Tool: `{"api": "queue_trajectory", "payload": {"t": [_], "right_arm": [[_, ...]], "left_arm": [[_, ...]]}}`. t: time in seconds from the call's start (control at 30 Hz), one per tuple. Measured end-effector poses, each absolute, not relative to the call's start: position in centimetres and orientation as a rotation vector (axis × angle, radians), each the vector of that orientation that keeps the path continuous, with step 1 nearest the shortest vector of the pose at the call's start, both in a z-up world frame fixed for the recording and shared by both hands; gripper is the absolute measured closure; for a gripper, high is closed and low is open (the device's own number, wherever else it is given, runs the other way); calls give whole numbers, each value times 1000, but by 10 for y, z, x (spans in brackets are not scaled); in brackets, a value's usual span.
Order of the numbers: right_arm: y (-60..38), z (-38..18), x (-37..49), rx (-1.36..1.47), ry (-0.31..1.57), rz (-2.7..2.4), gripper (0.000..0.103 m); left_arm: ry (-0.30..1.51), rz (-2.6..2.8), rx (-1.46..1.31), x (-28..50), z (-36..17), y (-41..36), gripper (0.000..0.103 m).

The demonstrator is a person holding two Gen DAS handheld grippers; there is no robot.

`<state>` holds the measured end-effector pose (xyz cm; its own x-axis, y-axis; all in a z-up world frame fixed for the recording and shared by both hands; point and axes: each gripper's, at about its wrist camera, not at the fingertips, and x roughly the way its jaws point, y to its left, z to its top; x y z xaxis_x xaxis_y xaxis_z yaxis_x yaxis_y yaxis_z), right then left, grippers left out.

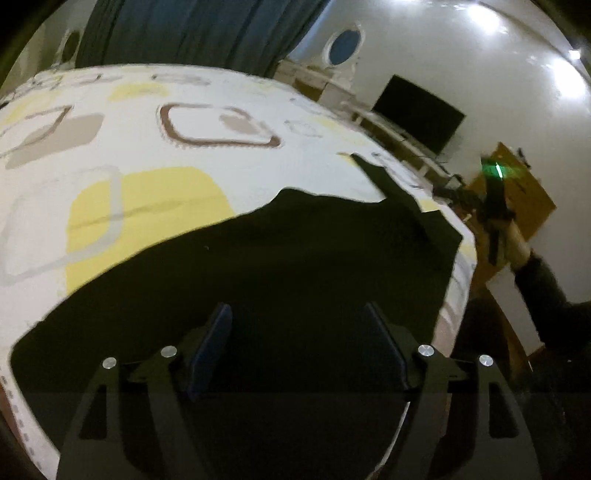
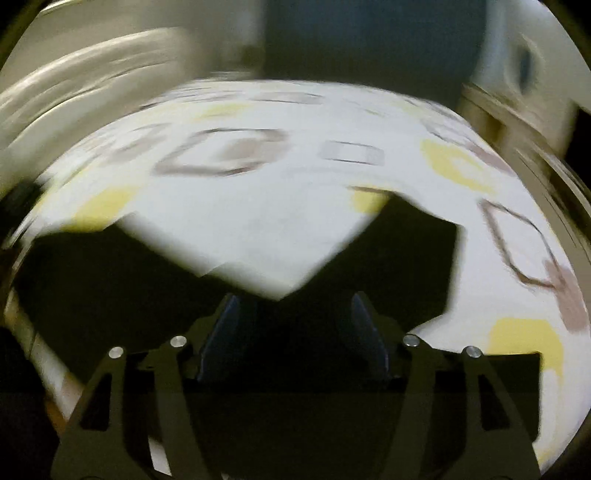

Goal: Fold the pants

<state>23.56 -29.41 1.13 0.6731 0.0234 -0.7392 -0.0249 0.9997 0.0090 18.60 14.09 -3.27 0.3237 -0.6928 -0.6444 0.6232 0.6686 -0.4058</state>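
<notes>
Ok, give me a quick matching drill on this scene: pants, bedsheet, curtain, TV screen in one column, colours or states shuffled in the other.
Things:
1. pants
2. bedsheet
3. curtain
4. TV screen

Descriptions:
A. white with yellow and brown squares
B. dark blue-grey, hanging behind the bed
C. black, spread flat on the bed
D. dark and switched off, against the wall

Pairs: 1-C, 2-A, 3-B, 4-D

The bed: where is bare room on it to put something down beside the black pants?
The bedspread is bare beyond the black pants, toward the curtain. In the right wrist view, bare sheet also lies between the two dark pieces. The near edge, under both open claws, is covered.
</notes>
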Motion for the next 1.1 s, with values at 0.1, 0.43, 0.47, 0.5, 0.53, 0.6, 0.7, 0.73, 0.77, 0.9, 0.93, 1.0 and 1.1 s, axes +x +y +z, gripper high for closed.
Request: {"api": "queue_trajectory", "payload": {"t": [0.1,0.43,0.47,0.5,0.53,0.6,0.7,0.73,0.77,0.9,0.93,1.0,1.1], "right_arm": [[-329,11,298,151,893,-49,39],[-354,-39,452,122,1101,-302,44],[-356,-46,458,128,1116,-312,44],[-359,-50,464,128,1127,-325,44],[-362,-56,470,131,1141,-336,44],[-364,-64,477,136,1157,-347,44],[-369,-71,484,144,1175,-373,44],[-370,-71,486,149,1177,-377,44],[-371,-71,487,158,1183,-381,46],[-373,-69,489,143,1197,-405,54],[-372,-68,492,132,1200,-410,55],[-369,-70,490,113,1208,-415,57],[-369,-70,490,107,1219,-411,71]], "left_arm": [[925,-826,-98,191,-45,137,27],[886,-856,-175,189,-53,144,26],[885,-858,-180,189,-53,144,25],[883,-861,-185,190,-53,145,25],[882,-863,-189,190,-53,145,25],[880,-870,-196,190,-53,145,24],[878,-874,-199,191,-54,145,23],[878,-875,-198,190,-54,145,23],[877,-876,-195,190,-54,145,23],[877,-877,-192,190,-54,143,22],[875,-877,-193,189,-54,143,22],[876,-879,-193,190,-54,143,21],[875,-884,-205,190,-54,143,21]]}}
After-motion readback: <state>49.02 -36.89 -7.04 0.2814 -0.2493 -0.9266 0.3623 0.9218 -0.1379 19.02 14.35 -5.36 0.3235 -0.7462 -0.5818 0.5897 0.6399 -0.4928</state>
